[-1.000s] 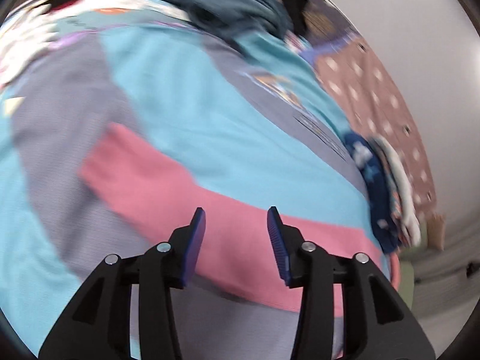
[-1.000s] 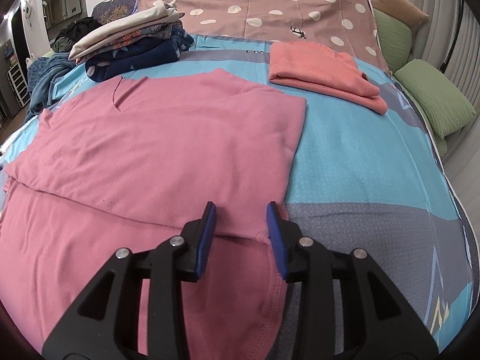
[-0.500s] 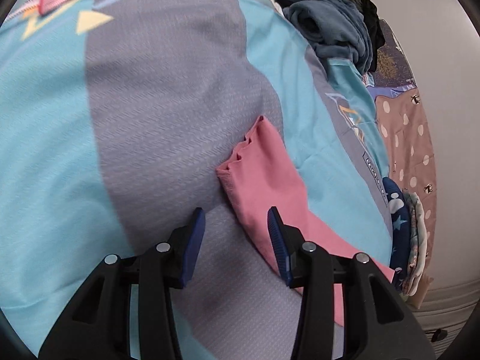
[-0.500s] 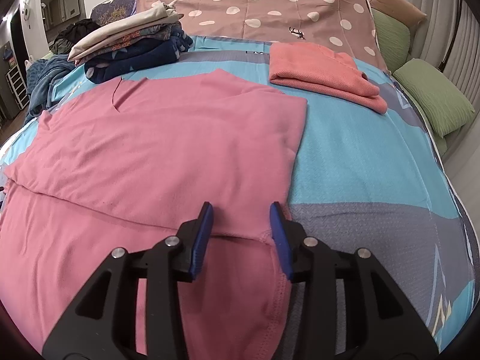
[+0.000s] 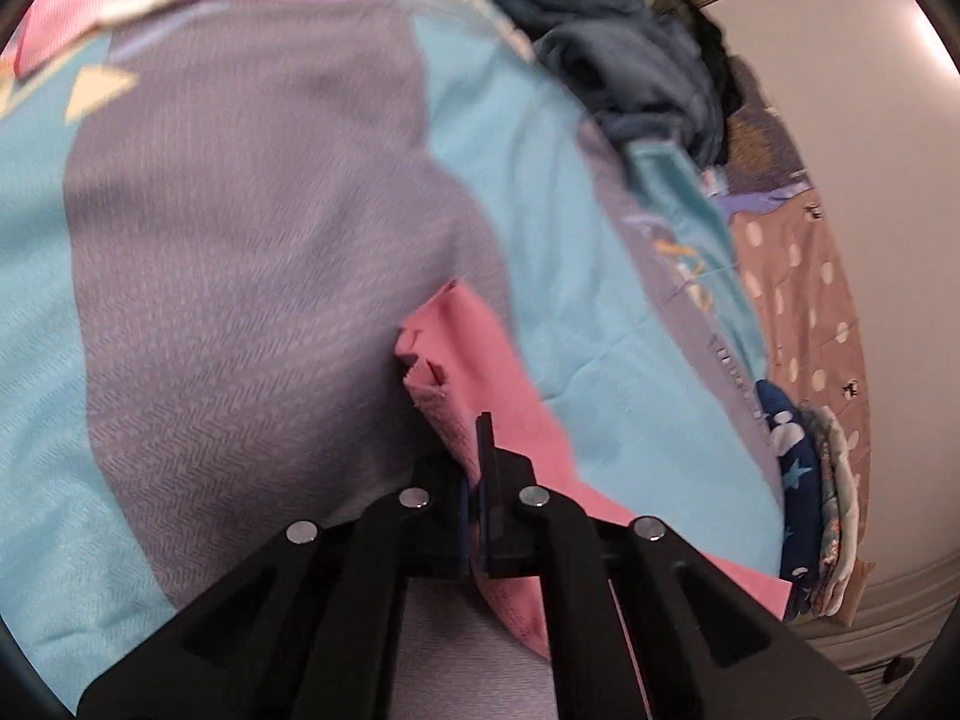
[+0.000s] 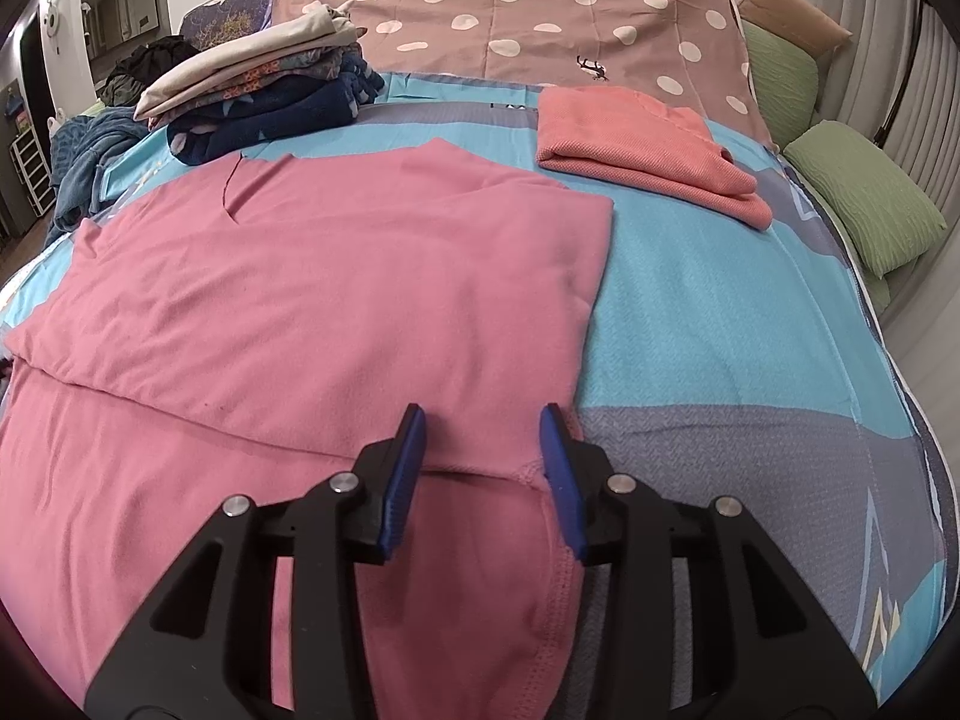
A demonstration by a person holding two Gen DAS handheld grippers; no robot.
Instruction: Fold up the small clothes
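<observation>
My left claw (image 5: 478,468) is clenched on the end of a pink sleeve of the soft pink knit shirt (image 6: 336,300), which lies spread on the bed's blue and grey patterned cover (image 6: 720,312), its upper part folded down over itself. My right claw (image 6: 483,474) hangs released, jaws apart, above the shirt's folded edge near its right side. Farther back rest a folded coral knit garment (image 6: 636,144) and a stack of folded dark blue and cream clothes (image 6: 270,96).
</observation>
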